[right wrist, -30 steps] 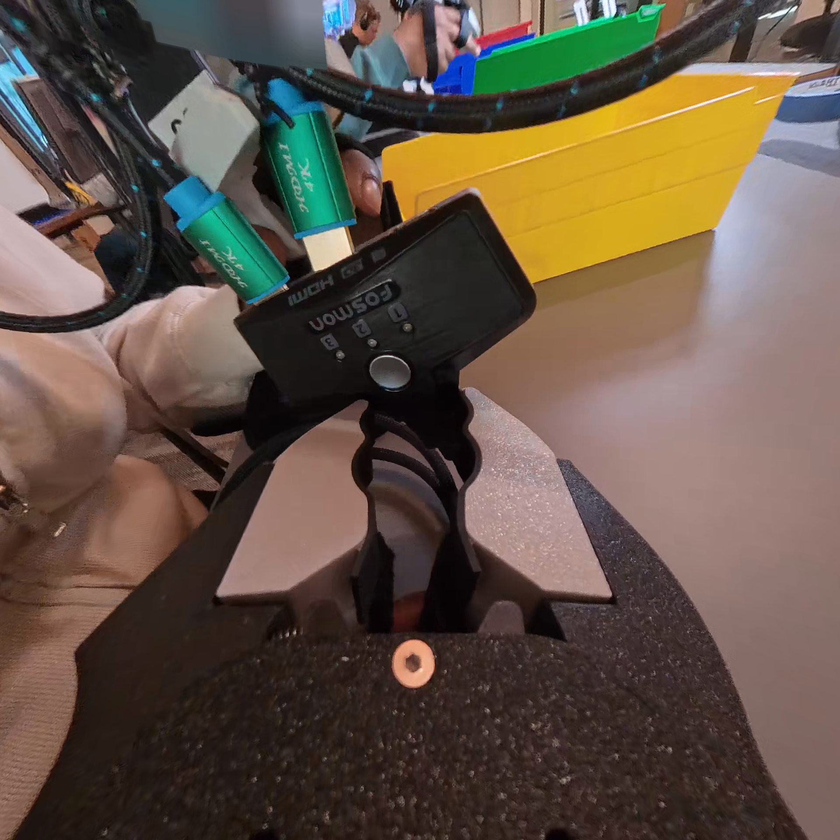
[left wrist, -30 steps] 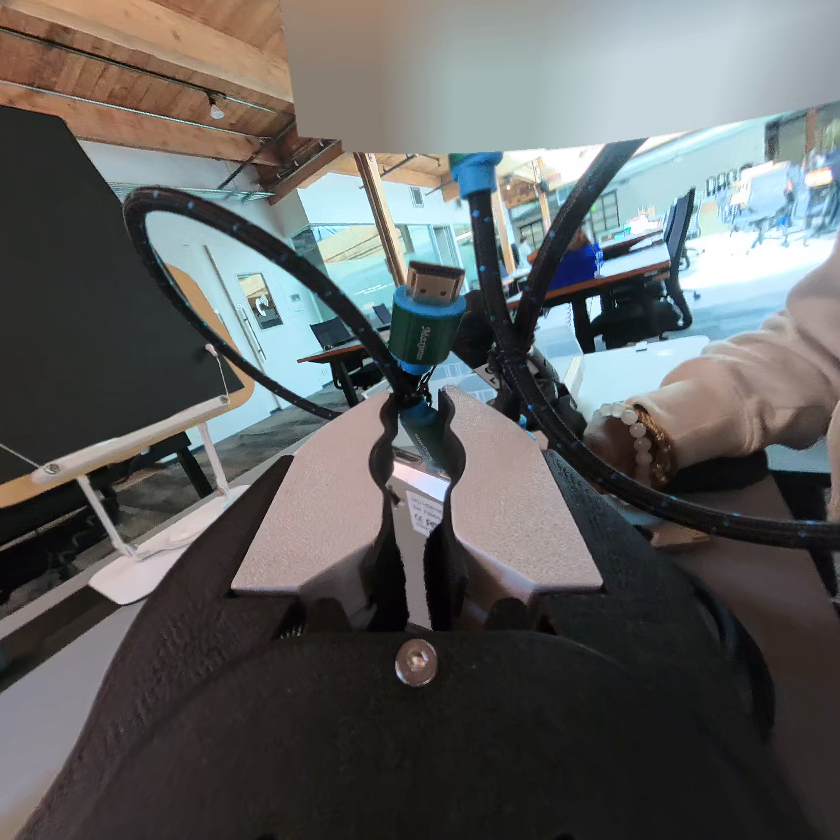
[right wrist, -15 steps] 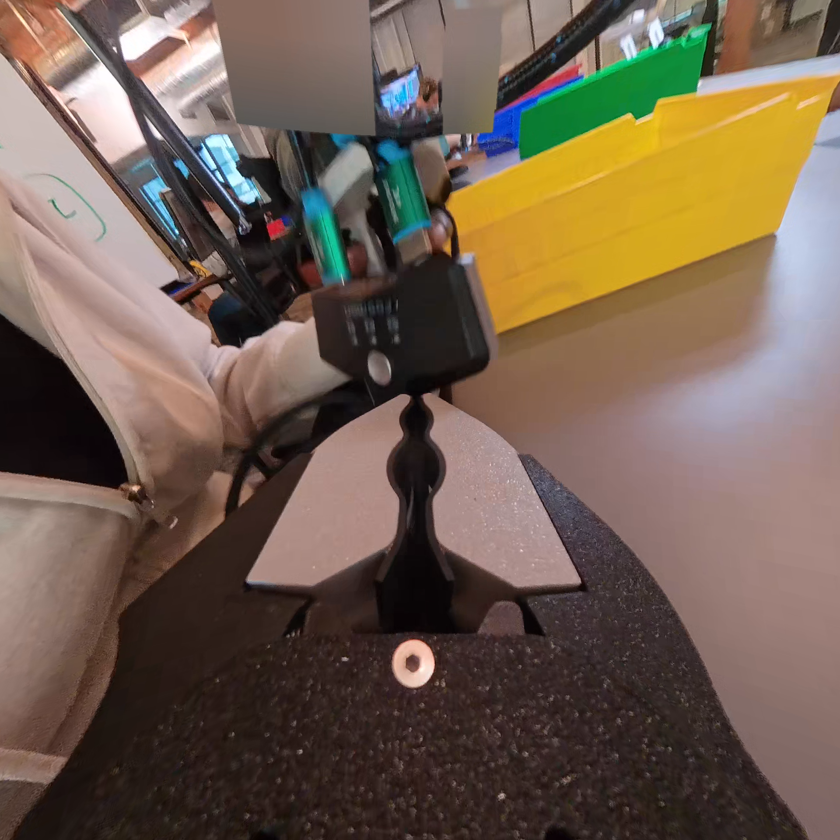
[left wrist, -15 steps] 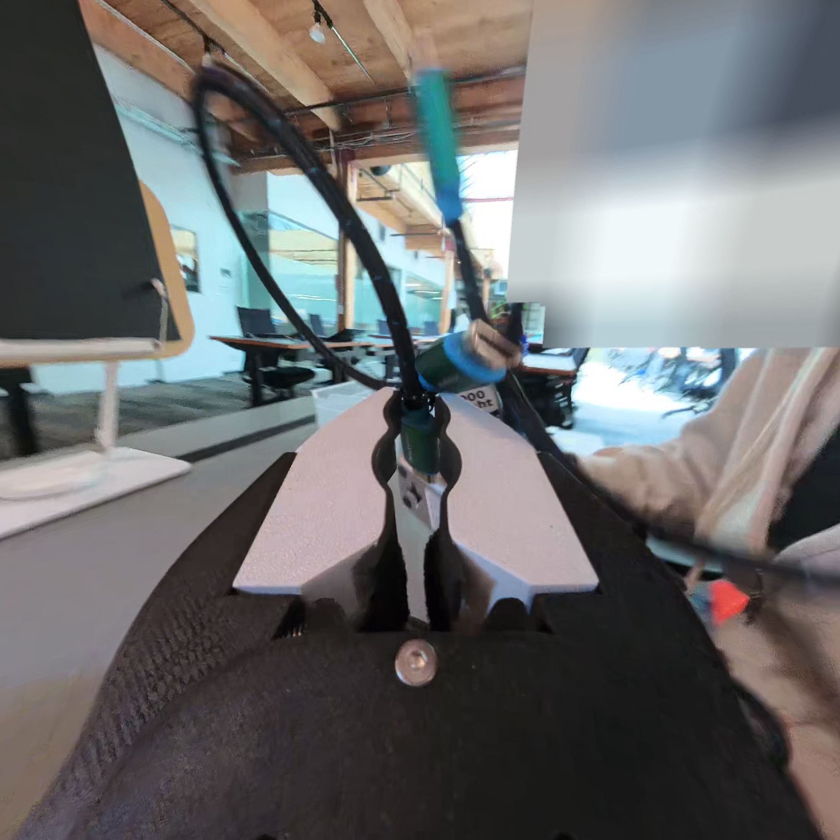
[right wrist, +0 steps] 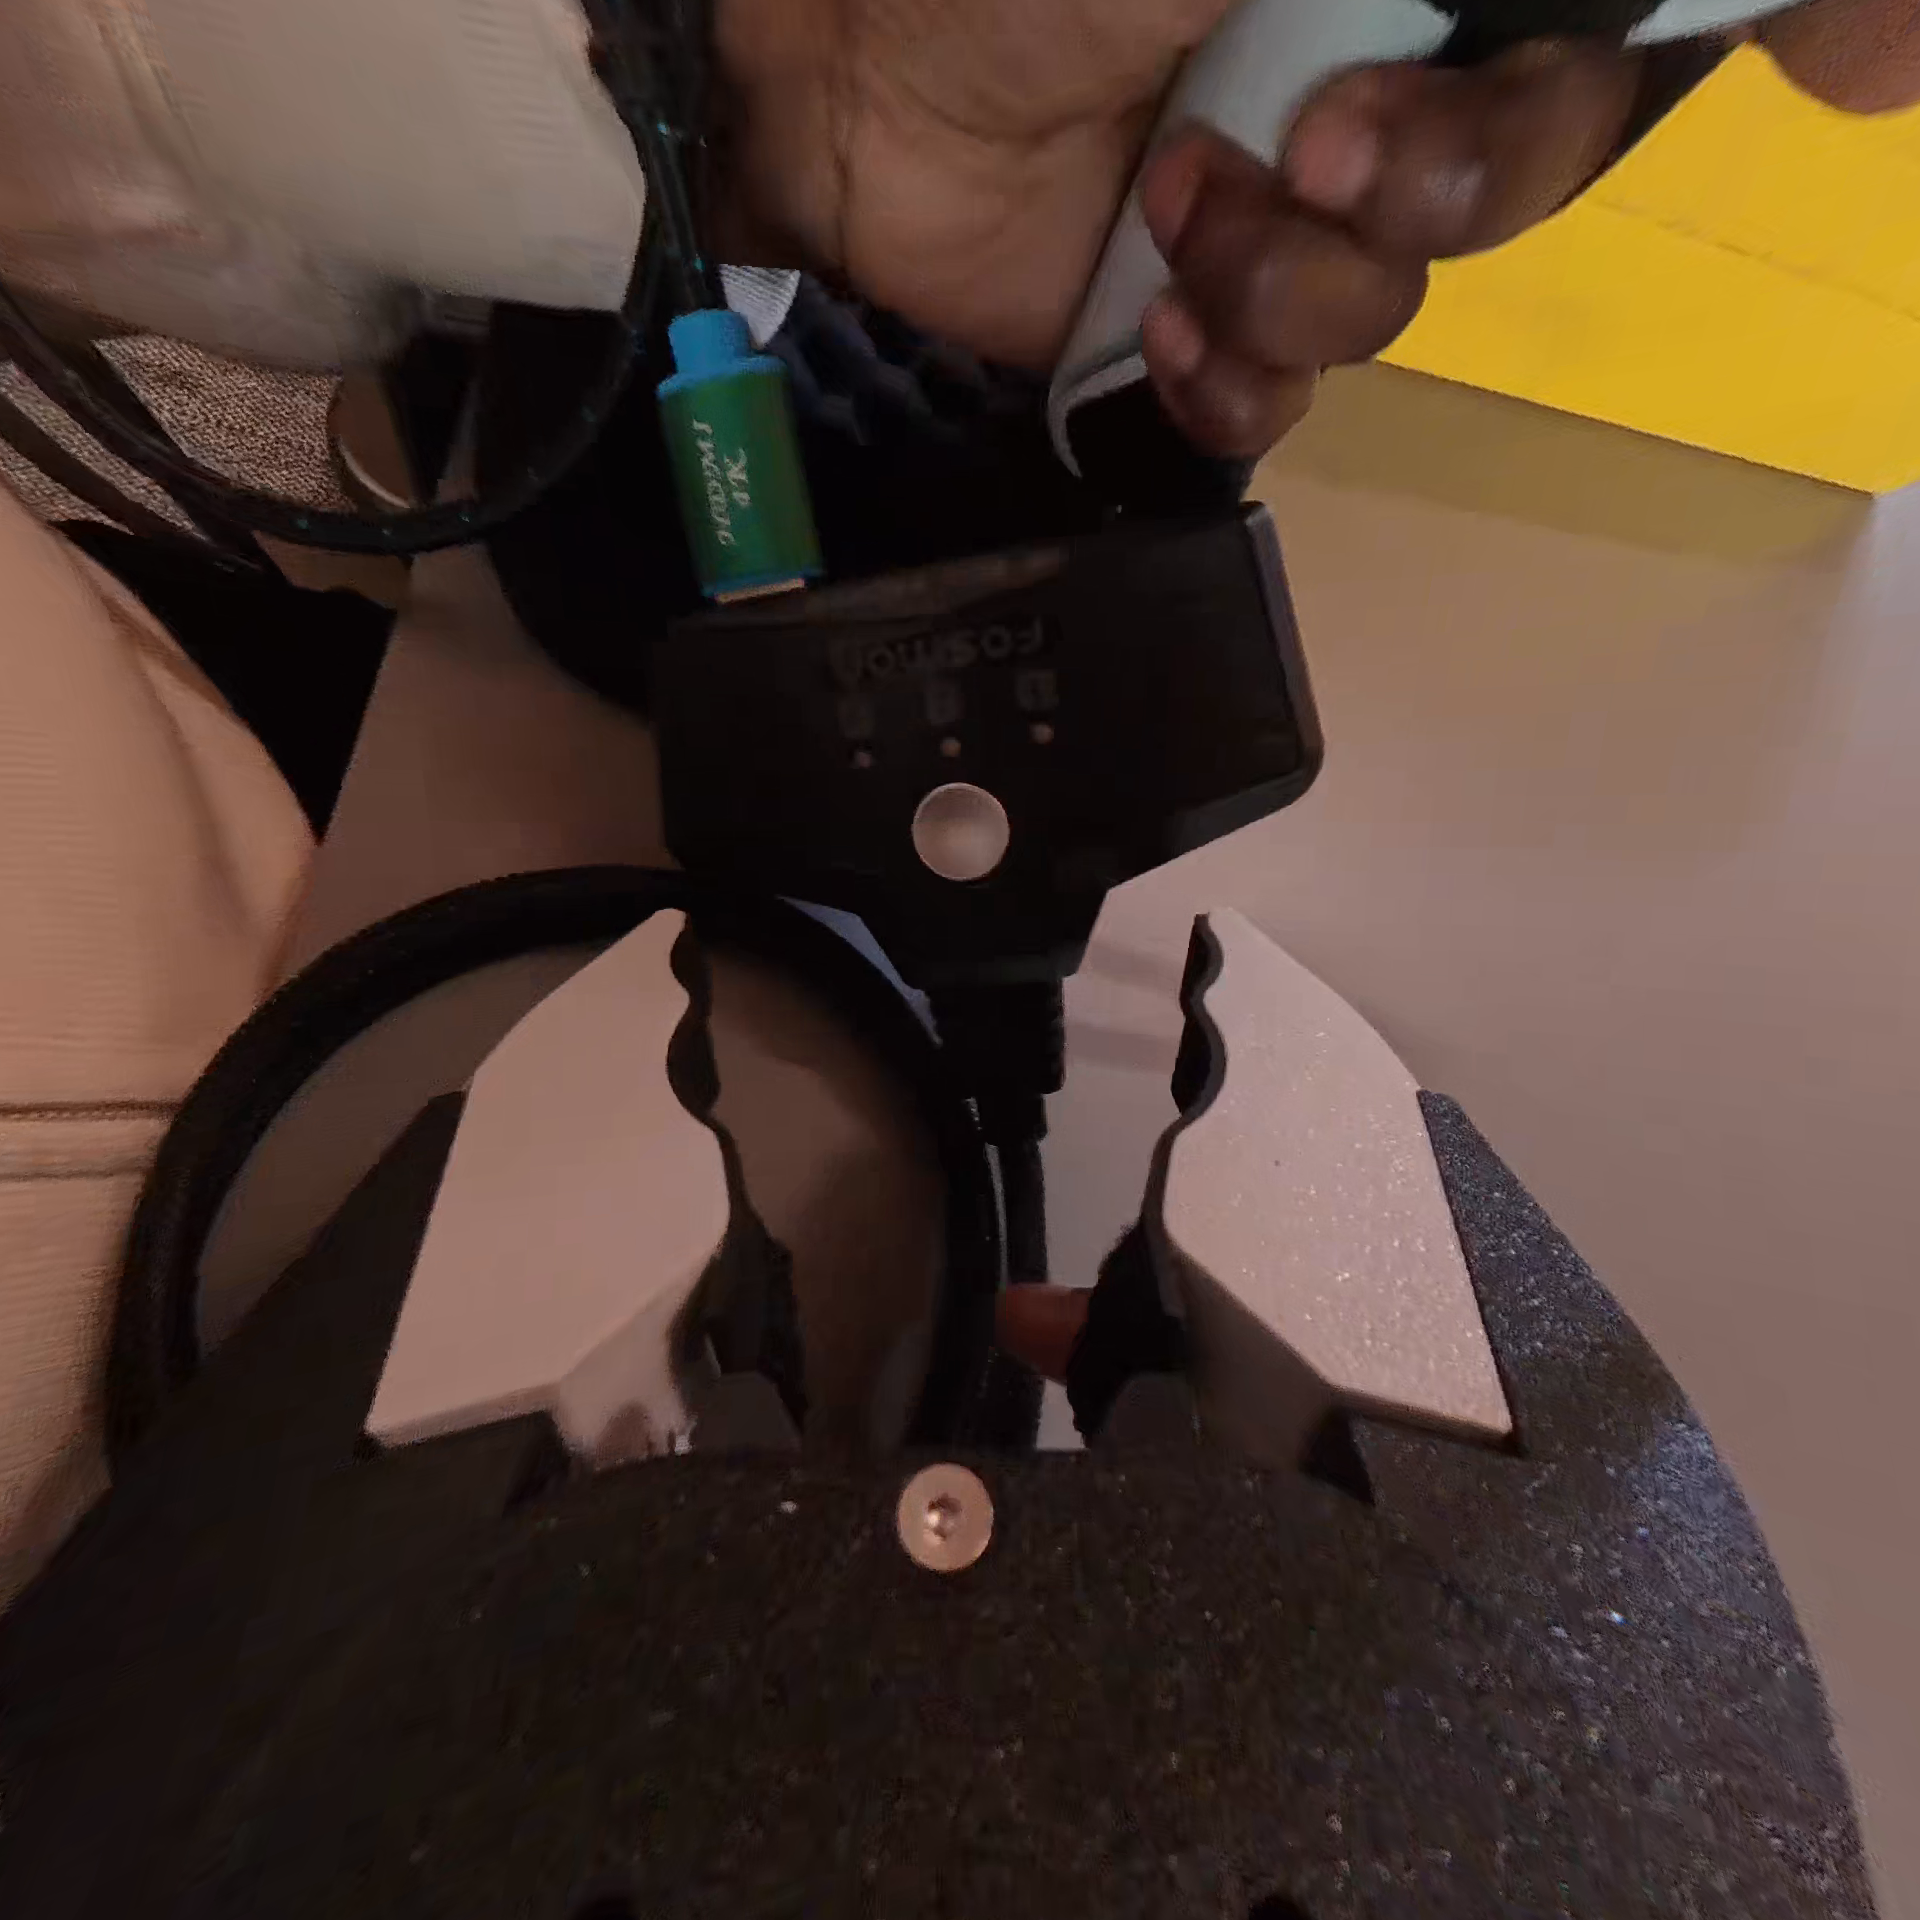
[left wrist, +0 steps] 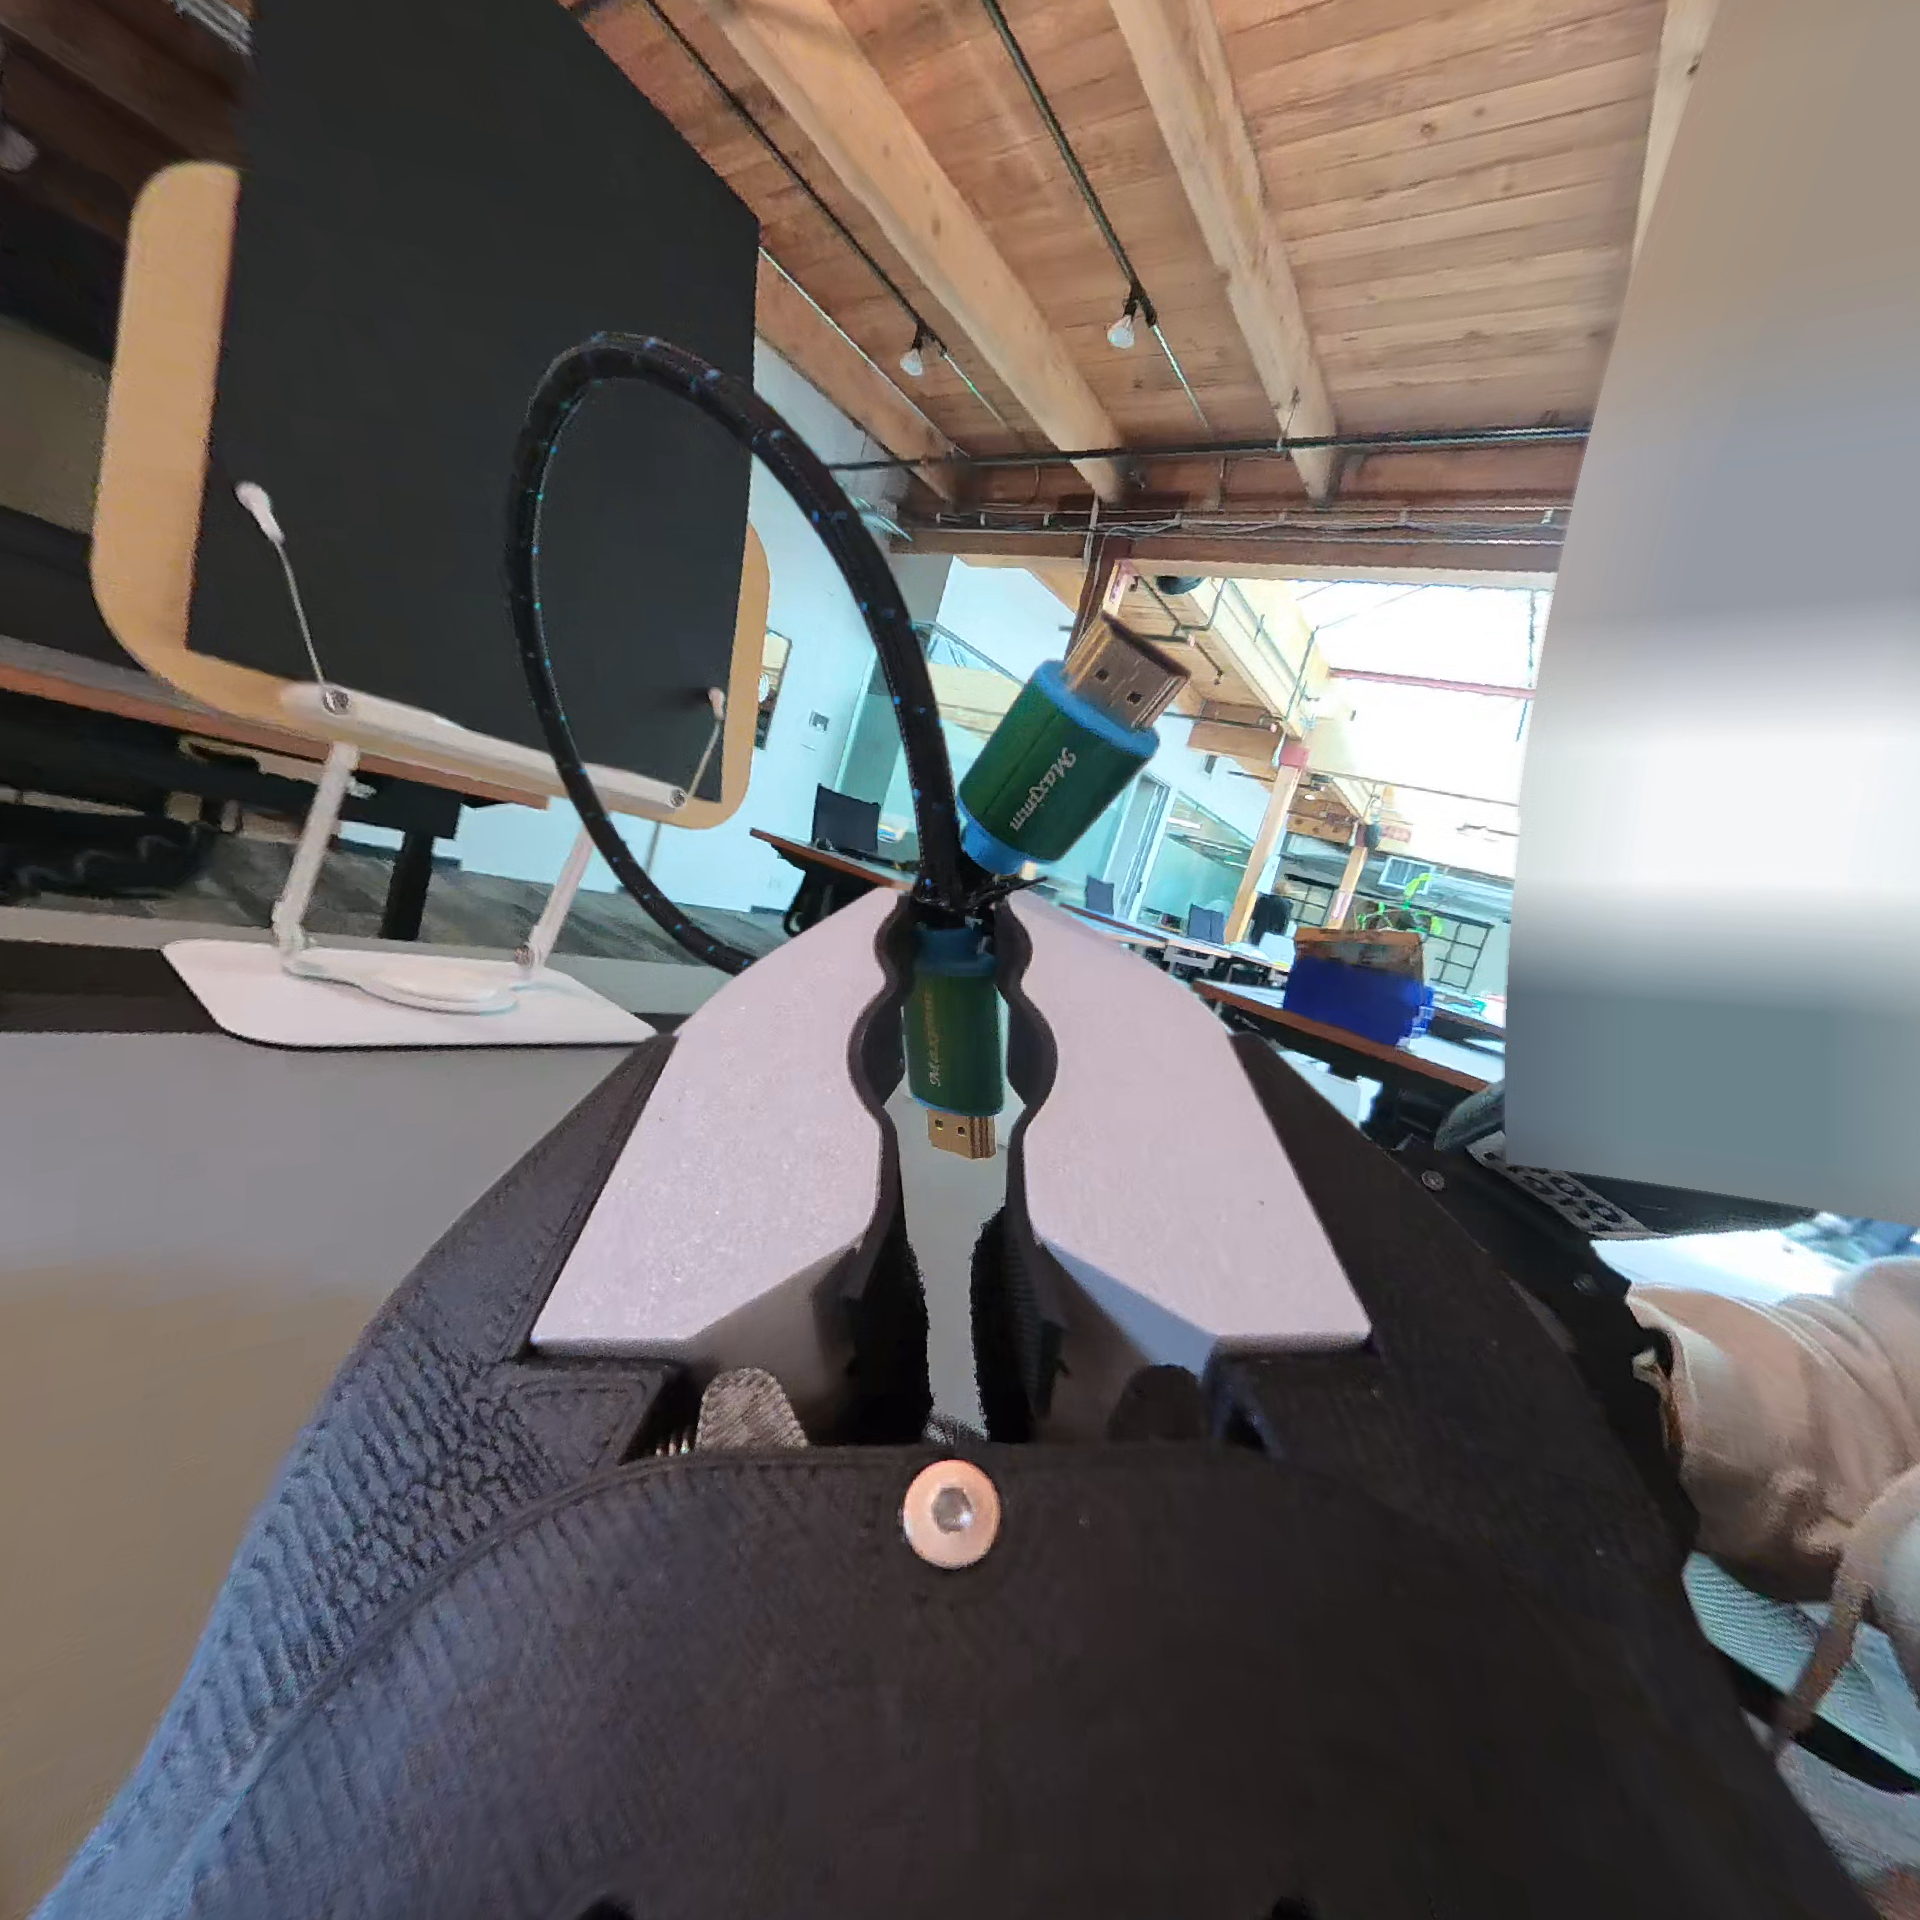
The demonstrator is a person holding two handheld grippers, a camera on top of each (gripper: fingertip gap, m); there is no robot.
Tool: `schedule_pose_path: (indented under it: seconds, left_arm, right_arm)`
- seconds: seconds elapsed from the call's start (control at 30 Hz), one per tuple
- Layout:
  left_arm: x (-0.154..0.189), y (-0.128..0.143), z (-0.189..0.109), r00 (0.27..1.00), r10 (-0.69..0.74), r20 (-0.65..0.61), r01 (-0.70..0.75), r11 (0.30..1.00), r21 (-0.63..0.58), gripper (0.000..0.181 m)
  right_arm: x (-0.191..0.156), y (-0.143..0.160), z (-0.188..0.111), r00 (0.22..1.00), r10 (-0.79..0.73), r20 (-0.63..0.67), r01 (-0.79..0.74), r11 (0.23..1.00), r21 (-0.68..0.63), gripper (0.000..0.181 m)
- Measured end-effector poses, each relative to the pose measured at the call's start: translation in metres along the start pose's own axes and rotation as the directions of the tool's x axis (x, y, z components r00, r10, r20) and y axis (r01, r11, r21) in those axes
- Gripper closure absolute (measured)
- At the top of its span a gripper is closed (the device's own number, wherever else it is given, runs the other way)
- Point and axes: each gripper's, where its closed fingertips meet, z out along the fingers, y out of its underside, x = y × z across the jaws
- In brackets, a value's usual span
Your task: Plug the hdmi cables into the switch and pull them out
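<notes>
- My left hand-held gripper (left wrist: 940, 1023) is clenched on a green HDMI plug (left wrist: 953, 1044), gold tip pointing back toward the camera, held by its metal barrel.
- That plug's black braided cable (left wrist: 665, 416) leaves the fingertips and arcs up in a stiff loop. A second green plug (left wrist: 1060, 774) hangs free just above the fingertips, gold tip up; I cannot tell whether it is the same cable's other end.
- My right hand-held gripper (right wrist: 940, 977) is released, jaws wide apart. The switch (right wrist: 982, 727) sits just ahead of its fingertips, and the switch's own black lead (right wrist: 1023, 1081) runs down between the jaws without being pinched.
- One green plug (right wrist: 740, 473) is seated in the switch's far edge, left port, upright. A person's hand (right wrist: 1091, 187) is close above; whether it steadies the switch I cannot tell.
- Below is the grey table (right wrist: 1610, 831), with a yellow bin (right wrist: 1683, 312) at the back.
- Handling, as I judge it: the plugs are light, rigid and smooth, so grip mid-barrel, never the gold tip or the frayed collar. The braid is springy and will twist a loosely held plug.
- The switch is light plastic and will slide or tip under a pull, so it needs holding by its flat body while the plug comes straight out.
</notes>
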Motion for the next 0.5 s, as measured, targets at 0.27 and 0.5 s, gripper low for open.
schedule_pose_path:
  seconds: [0.27, 0.5]
  left_arm:
    - [0.001, -0.001, -0.004, 1.0, 0.013, 0.002, -0.013, 1.0, 0.008, 0.167]
    - [-0.001, 0.002, -0.002, 1.0, -0.009, 0.02, 0.009, 1.0, 0.002, 0.167]
  right_arm:
    - [0.0, -0.016, -0.01, 0.953, 0.171, 0.249, -0.207, 0.97, 0.128, 0.117]
    - [0.006, -0.009, 0.004, 0.993, -0.092, 0.078, 0.089, 0.995, 0.046, 0.125]
